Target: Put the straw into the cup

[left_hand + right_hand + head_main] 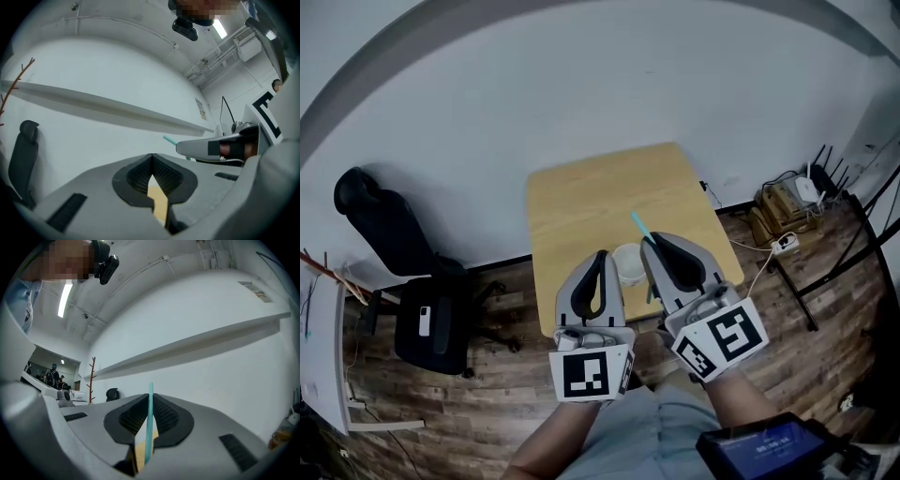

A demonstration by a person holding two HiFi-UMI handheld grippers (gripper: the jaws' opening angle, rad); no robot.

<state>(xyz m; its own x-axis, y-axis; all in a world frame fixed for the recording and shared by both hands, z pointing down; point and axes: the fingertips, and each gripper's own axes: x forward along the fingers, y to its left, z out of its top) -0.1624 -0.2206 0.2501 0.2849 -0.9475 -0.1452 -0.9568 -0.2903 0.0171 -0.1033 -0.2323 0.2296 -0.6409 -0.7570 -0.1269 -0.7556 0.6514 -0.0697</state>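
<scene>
A white cup (628,264) stands near the front edge of a small wooden table (581,197), between my two grippers. My right gripper (654,242) is shut on a teal straw (638,224), which sticks out past the jaw tips, up and to the left, just right of the cup. In the right gripper view the straw (149,427) runs upright between the closed pads of the right gripper (150,398). My left gripper (600,255) is just left of the cup. Its jaws meet at the tips (151,158) with nothing seen between them. The left gripper view also shows the straw's end (169,139).
A black office chair (403,272) stands left of the table on the wooden floor. A power strip (784,244), cables and a router (807,188) lie at the right by the wall. A coat stand (92,378) and people (54,376) are far off.
</scene>
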